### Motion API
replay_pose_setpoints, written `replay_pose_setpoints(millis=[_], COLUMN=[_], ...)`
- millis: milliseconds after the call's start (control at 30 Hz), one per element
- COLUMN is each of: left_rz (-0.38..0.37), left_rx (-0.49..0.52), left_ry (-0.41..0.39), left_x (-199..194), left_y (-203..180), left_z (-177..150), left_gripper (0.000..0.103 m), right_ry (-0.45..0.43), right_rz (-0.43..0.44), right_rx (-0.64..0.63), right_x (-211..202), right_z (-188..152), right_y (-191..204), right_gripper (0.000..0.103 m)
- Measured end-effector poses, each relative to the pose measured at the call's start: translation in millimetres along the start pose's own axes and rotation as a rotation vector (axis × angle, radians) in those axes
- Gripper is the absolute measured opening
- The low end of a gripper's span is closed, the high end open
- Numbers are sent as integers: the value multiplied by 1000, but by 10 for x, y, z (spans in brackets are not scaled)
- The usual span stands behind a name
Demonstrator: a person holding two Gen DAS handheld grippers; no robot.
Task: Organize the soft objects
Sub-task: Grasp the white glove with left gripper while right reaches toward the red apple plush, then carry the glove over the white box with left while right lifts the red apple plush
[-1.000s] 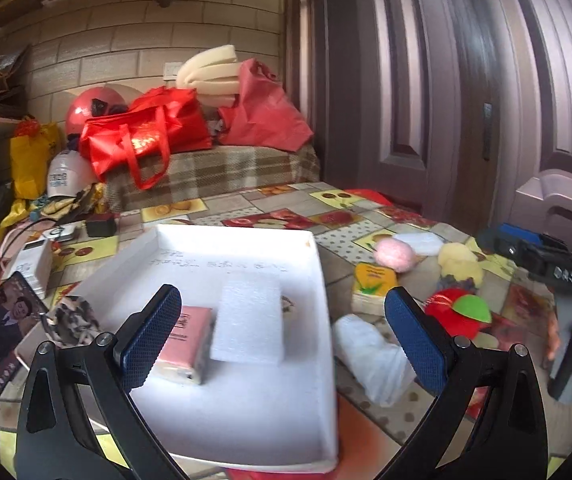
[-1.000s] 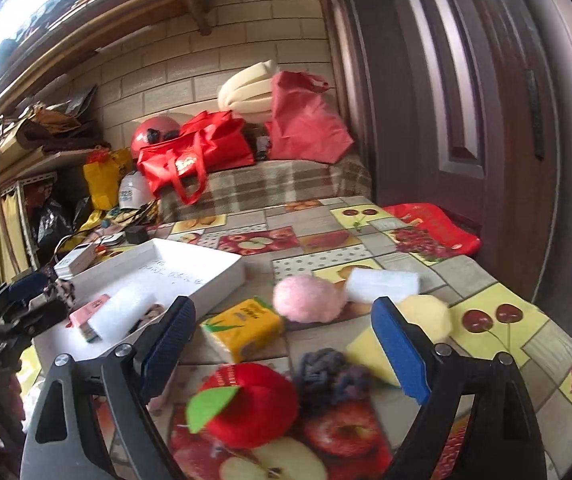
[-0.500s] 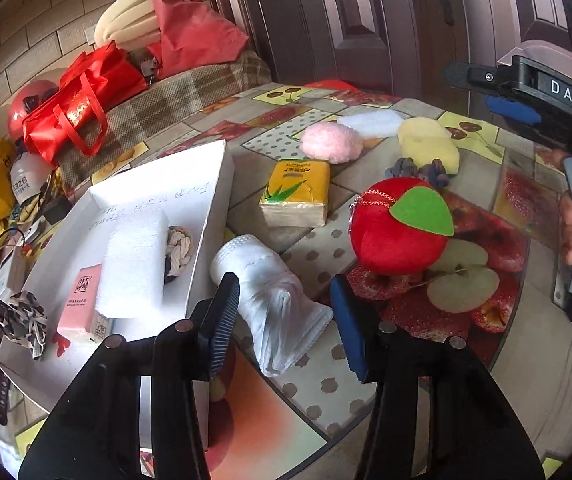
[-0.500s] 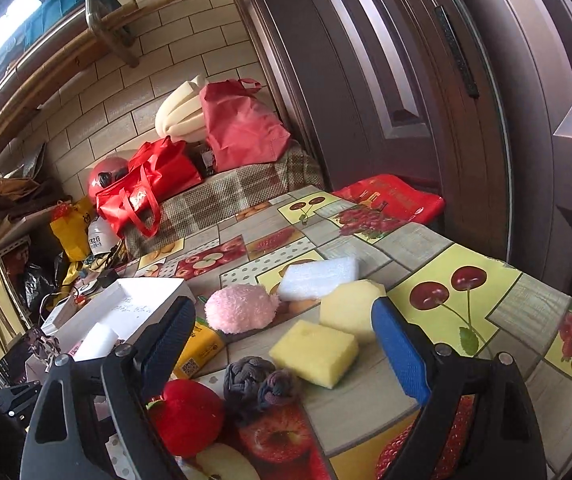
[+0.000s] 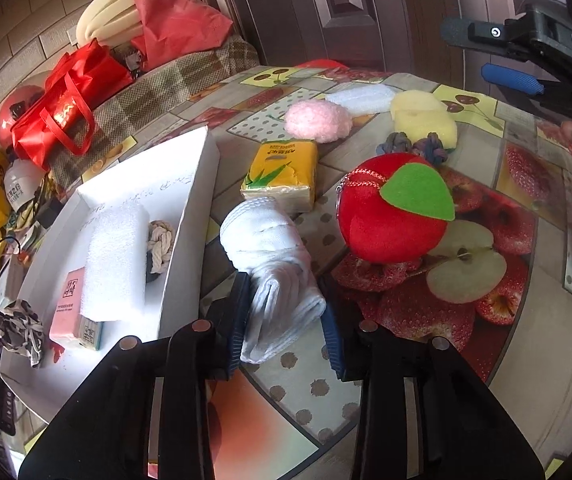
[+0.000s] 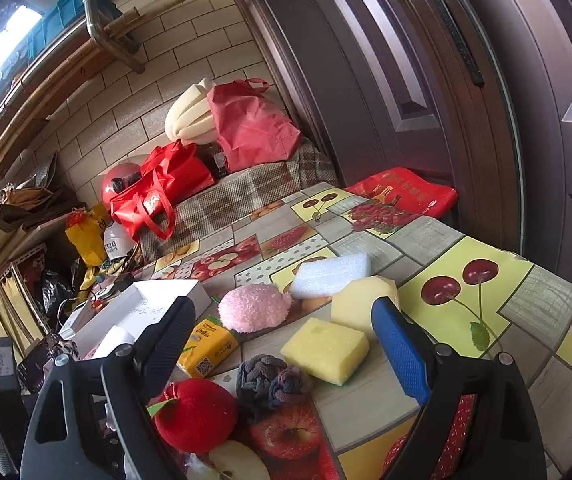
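- Landmark: white tray [image 5: 184,216], standing on the fruit-print tablecloth [image 5: 525,344].
- Left gripper [image 5: 286,320]: jaws have just been closing; both pads now pinch the near end of the rolled white sock [image 5: 270,248]. The sock lies on the cloth just outside the tray's right wall, its far end pointing away from the gripper.
- Inside the tray: white foam block [image 5: 116,256], pink tissue pack [image 5: 74,308] at the foam's near end, knotted beige rope [image 5: 160,240] beside the foam, against the right wall.
- Right of the tray, on the cloth: yellow tissue pack [image 5: 282,176] just beyond the sock; red plush apple [image 5: 393,216] further right.
- Further from the tray: pink fluffy ball [image 6: 254,308], white foam slab [image 6: 329,274], two yellow sponges [image 6: 325,350], dark knotted rope [image 6: 270,380].
- Right gripper [image 6: 286,340]: fingers spread wide, nothing between the pads; it hovers over the cloth well right of the tray, the yellow sponges and dark rope lying ahead of it.
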State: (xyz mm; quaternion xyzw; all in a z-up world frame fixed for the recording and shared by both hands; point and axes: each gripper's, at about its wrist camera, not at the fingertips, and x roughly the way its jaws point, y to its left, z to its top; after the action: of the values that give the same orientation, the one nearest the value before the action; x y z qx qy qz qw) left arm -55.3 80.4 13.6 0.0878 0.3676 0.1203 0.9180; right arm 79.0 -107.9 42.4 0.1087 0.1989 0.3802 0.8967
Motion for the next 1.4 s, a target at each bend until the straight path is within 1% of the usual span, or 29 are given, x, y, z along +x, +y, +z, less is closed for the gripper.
replay_pose_setpoints(millis=[100, 200, 233, 333, 433, 567, 633, 700, 733, 767, 800, 867, 933, 1000, 1067, 1133, 1200, 1267, 1400], left_rz=[-7, -24, -34, -41, -42, -36, -31, -29, -28, -28, -28, -26, -20, -12, 3, 29, 42, 52, 56], left_rx=[-21, -70, -90, -149, -186, -180, -175, -177, -182, -187, -192, -201, -206, -212, -215, -213, -206, -198, -197], left_ry=[-59, -108, -124, -179, -215, -221, -229, -239, -245, -253, -261, -274, -288, -312, -341, -365, -388, -395, -402], left_x=[-135, -233, -264, -370, -433, -450, -465, -481, -495, -509, -524, -549, -576, -615, -668, -722, -772, -788, -809], left_y=[27, 118, 160, 270, 349, 343, 335, 341, 350, 359, 371, 394, 398, 404, 402, 385, 373, 361, 362], left_z=[-4, -12, -20, -47, -61, -55, -59, -70, -78, -88, -98, -111, -125, -135, -156, -177, -190, -191, -201], left_gripper=[32, 32, 32, 32, 32, 32, 33, 33, 33, 33, 33, 33, 33, 33, 33, 33, 33, 33, 33], right_ry=[79, 188, 220, 291, 346, 424, 445, 444, 438, 426, 407, 349, 242, 105, -42, -147, -184, -181, -173], right_rz=[85, 182, 202, 190, 177, 137, 110, 94, 95, 94, 93, 94, 101, 116, 90, 73, 58, 56, 47], right_rx=[-102, -226, -276, -410, -480, -560, -586, -593, -591, -588, -583, -565, -524, -441, -374, -331, -303, -288, -298], right_x=[16, 70, 102, 261, 431, 598, 628, 616, 602, 581, 545, 450, 263, 40, -212, -401, -476, -472, -428], right_z=[-15, -120, -174, -311, -410, -535, -588, -597, -589, -576, -558, -497, -414, -288, -200, -155, -140, -130, -128], right_y=[139, 380, 485, 750, 901, 1021, 1047, 1040, 1032, 1023, 1012, 984, 916, 807, 688, 602, 553, 540, 572], right_gripper=[90, 90, 90, 90, 90, 89, 88, 64, 64, 60, 59, 58, 58, 58, 58, 58, 58, 58, 58])
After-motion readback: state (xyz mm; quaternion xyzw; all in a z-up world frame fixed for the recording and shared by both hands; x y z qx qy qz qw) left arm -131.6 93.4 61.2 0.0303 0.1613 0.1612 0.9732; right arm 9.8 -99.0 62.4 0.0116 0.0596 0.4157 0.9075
